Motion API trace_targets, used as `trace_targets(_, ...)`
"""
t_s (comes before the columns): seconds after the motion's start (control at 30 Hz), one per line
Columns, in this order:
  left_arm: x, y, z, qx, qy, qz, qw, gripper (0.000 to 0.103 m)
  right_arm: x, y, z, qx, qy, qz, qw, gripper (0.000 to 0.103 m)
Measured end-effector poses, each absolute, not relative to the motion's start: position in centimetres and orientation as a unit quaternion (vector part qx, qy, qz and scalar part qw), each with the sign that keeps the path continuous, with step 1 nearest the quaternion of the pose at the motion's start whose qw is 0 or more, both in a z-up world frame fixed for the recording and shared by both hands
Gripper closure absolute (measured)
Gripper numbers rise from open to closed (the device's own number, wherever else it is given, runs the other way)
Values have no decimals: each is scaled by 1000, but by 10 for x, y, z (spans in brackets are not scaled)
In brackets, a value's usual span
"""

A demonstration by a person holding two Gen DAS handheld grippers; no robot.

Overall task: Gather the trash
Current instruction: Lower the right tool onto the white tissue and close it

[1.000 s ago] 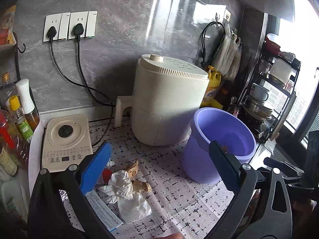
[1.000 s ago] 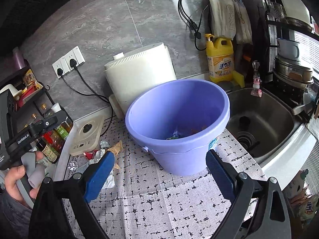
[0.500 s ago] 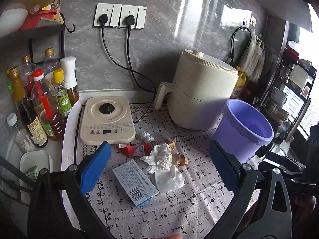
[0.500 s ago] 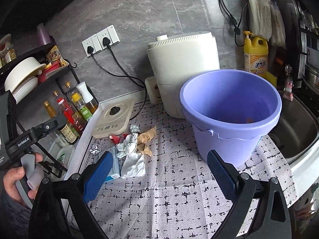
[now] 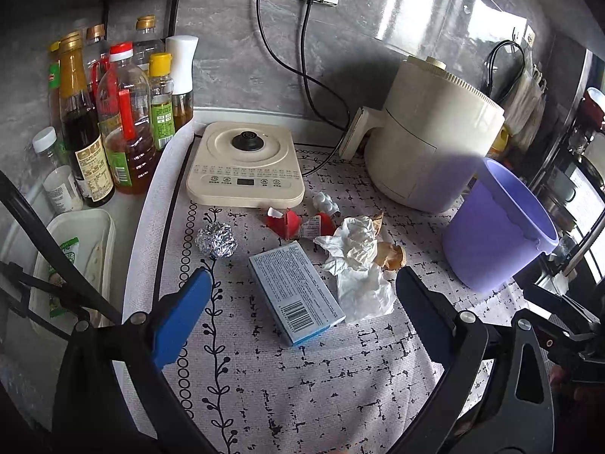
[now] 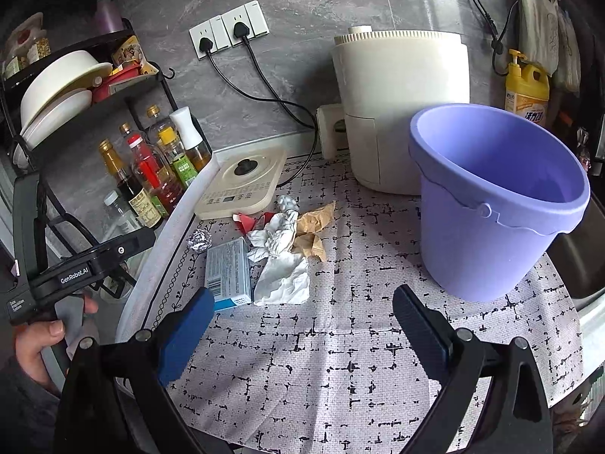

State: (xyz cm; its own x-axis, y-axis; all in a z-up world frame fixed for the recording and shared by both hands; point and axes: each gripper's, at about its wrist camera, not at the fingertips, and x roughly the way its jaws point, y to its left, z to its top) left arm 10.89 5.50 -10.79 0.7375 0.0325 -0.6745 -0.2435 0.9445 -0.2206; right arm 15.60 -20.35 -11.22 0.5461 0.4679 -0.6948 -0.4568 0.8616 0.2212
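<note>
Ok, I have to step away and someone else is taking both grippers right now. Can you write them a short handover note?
Left gripper: open, empty, hovering over the trash pile.
Right gripper: open, empty, over the mat in front of the purple bucket.
Trash on the mat: blue box, white tissue, brown paper, foil ball, red wrappers, small white wad, all beside the induction cooker.
Done: cannot tell; the bucket's bottom is hidden.
Left: every piece above goes into the bucket.
</note>
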Motion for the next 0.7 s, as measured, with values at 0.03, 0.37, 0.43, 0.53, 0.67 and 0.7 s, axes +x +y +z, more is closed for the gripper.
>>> trace_targets(0.03,111,54,-114,-152,359,75,918,6,156,-203,-115,3,400,262,878,10)
trace_targets(0.37,138,39,-170,-181,398,69,897,6,163,-207,-144,-24,435,242,867,14)
trace_targets(0.43,144,33,-177,-179,403,71,895,6,166,-209,-148,-25,438,237,867,14)
trace_targets(0.53,151,29,-188,-180,409,85,890,6,170,-212,-156,-26,449,228,864,15)
trace_targets(0.67,155,23,-194,-155,405,119,893,6,173,-212,-165,-36,459,222,860,17)
trace_targets(0.7,157,23,-196,-155,407,123,892,6,174,-211,-167,-37,461,222,858,18)
